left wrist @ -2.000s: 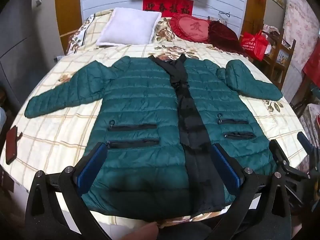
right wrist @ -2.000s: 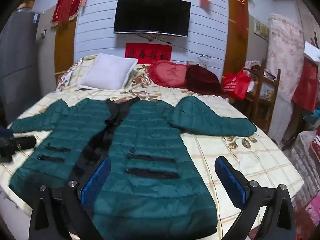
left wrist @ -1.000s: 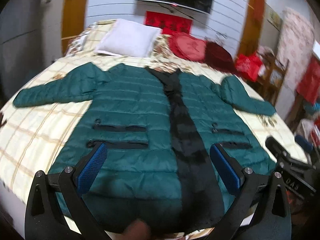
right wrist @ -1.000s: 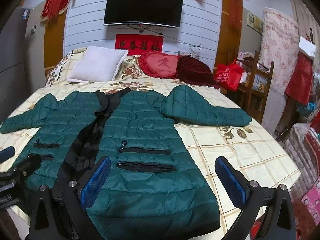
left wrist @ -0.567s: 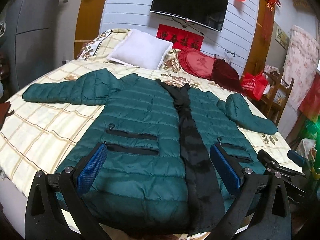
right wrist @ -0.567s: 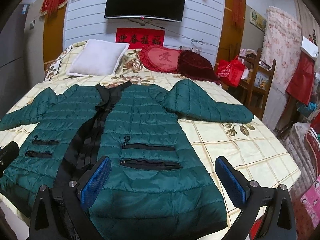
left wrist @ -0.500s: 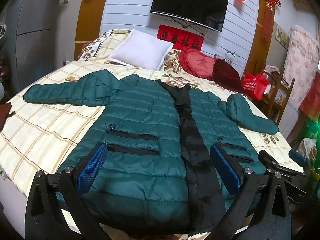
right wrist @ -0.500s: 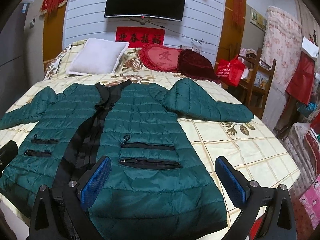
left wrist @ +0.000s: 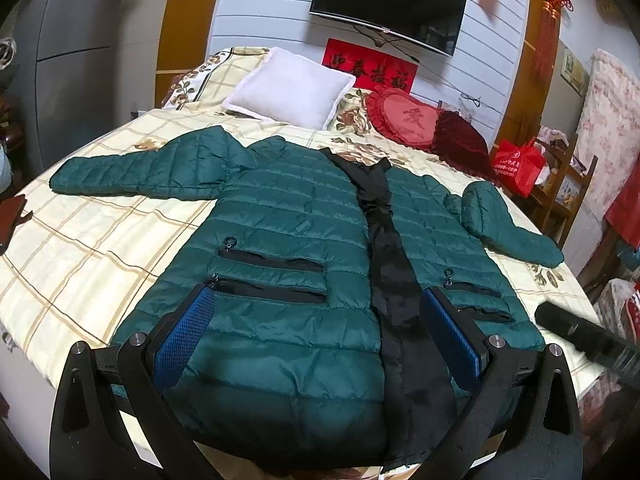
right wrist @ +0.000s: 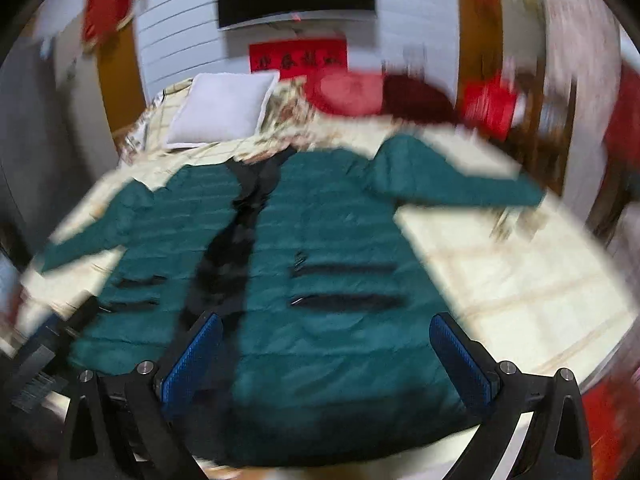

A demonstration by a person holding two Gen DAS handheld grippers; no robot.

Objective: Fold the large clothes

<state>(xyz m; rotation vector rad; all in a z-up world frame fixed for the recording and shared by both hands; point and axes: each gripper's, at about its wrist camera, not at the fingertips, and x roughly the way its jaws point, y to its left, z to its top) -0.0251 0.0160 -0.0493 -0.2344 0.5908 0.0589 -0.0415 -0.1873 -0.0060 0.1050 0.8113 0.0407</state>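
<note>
Across frame centre, green jacket [left wrist: 288,248] lies flat on bed [left wrist: 92,248], long axis hem-near to collar-far; left gripper [left wrist: 318,334] and right gripper [right wrist: 326,354] both spread wide, empty, over hem; right view blurred

Bed [left wrist: 100,240] with cream plaid sheet; white pillow [left wrist: 294,88], red heart cushion [left wrist: 408,120] at its head. White panelled wall carries black television [left wrist: 388,0], red banner [left wrist: 370,65]. Wooden chair [left wrist: 568,184] stands beside.

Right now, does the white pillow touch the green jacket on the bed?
Apart. In the left wrist view, a strip of bare bedsheet shows between the white pillow and the green jacket.
</note>
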